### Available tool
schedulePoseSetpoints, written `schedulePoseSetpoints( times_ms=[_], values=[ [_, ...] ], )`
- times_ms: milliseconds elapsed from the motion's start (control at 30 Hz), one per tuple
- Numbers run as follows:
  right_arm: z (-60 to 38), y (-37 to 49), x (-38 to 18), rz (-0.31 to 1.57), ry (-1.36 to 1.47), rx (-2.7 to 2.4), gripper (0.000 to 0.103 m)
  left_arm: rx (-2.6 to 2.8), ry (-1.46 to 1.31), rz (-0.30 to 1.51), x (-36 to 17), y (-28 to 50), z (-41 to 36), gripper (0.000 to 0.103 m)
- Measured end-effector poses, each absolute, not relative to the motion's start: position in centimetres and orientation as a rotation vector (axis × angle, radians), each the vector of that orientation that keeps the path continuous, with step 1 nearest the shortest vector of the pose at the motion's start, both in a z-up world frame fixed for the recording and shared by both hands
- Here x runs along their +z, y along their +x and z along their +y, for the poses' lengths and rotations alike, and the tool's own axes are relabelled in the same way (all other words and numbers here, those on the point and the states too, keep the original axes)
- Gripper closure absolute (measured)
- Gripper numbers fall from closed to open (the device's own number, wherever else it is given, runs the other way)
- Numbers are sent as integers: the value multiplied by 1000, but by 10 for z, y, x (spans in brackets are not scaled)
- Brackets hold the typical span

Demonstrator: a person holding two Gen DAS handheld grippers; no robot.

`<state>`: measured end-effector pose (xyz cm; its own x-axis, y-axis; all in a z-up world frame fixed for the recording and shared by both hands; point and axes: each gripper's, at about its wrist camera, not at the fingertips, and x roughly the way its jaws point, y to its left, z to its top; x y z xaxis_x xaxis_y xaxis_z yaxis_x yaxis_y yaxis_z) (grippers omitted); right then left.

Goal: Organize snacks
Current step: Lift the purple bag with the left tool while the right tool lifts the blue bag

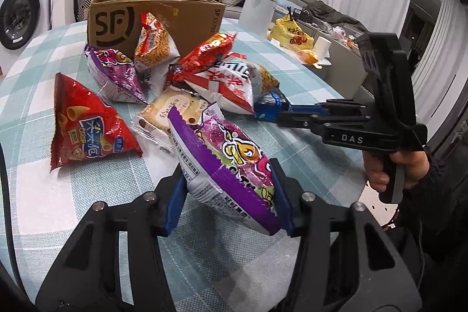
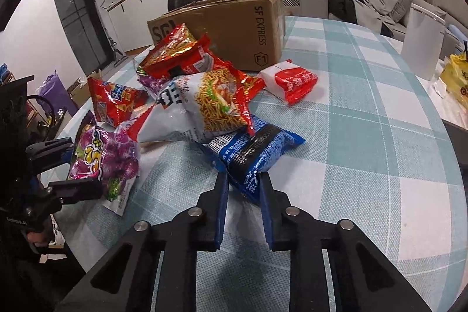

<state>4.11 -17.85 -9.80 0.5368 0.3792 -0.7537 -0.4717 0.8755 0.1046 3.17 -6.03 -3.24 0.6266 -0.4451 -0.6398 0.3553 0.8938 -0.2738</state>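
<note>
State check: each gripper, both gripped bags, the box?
left gripper: jaws shut on purple snack bag
right gripper: jaws shut on blue snack bag
purple snack bag: sealed, gripped, tilted
blue snack bag: sealed, gripped at one end, the other end under the pile
cardboard box: open on top, upright on the table

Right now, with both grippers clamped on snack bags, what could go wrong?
The right gripper pinches only an end of the blue packet, which lies under the white noodle bag; pulling it may topple the pile. The left gripper squeezes the puffy purple bag, which might crush or slip.
</note>
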Motion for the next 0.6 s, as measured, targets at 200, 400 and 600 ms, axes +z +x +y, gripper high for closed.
schedulePoseSetpoints(
  times_ms=[200, 400, 600],
  values=[
    [-177, 44, -93, 861, -101, 494, 50, -447, -130, 743, -30, 31, -56, 54],
    [-167, 56, -93, 891, -89, 477, 42, -437, -137, 720, -25, 28, -52, 54],
    [-161, 69, -96, 907, -74, 452, 35, -419, -150, 709, -21, 28, -43, 54]
  ],
)
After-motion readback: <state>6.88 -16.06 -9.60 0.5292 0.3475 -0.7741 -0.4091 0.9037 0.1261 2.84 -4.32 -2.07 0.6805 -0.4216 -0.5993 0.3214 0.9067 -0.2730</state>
